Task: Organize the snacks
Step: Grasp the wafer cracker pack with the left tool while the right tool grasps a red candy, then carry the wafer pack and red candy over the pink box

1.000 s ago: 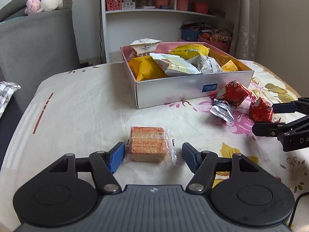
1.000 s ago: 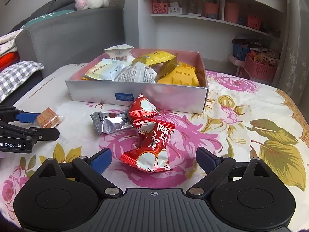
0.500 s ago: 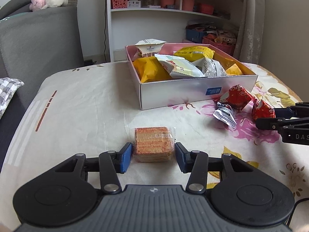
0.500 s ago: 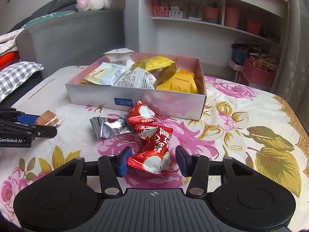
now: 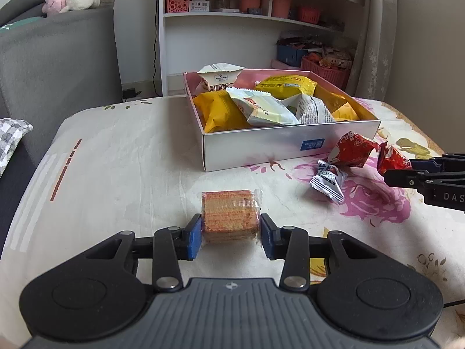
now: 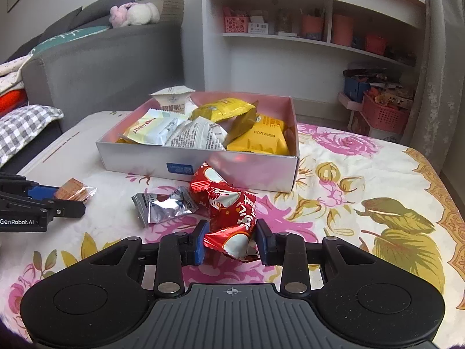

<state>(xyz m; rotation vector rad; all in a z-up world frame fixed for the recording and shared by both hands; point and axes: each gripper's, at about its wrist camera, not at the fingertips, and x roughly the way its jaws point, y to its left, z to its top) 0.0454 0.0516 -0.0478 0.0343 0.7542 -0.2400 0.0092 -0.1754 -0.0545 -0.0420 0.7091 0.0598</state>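
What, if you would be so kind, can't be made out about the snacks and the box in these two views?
- Left wrist view: the box floor and lower packets, buried under the top packets.
- Left wrist view: the right gripper and its red packet; the right edge crops the gripper, whose finger covers part of the packet.
- Right wrist view: the wafer pack in the left gripper, partly hidden by its fingers.
- Right wrist view: silver packet print, too small.

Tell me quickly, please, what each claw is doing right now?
Left claw: has just been closing, now shut on the wrapped wafer biscuit.
Right claw: has just been closing, now shut on the red snack packet.
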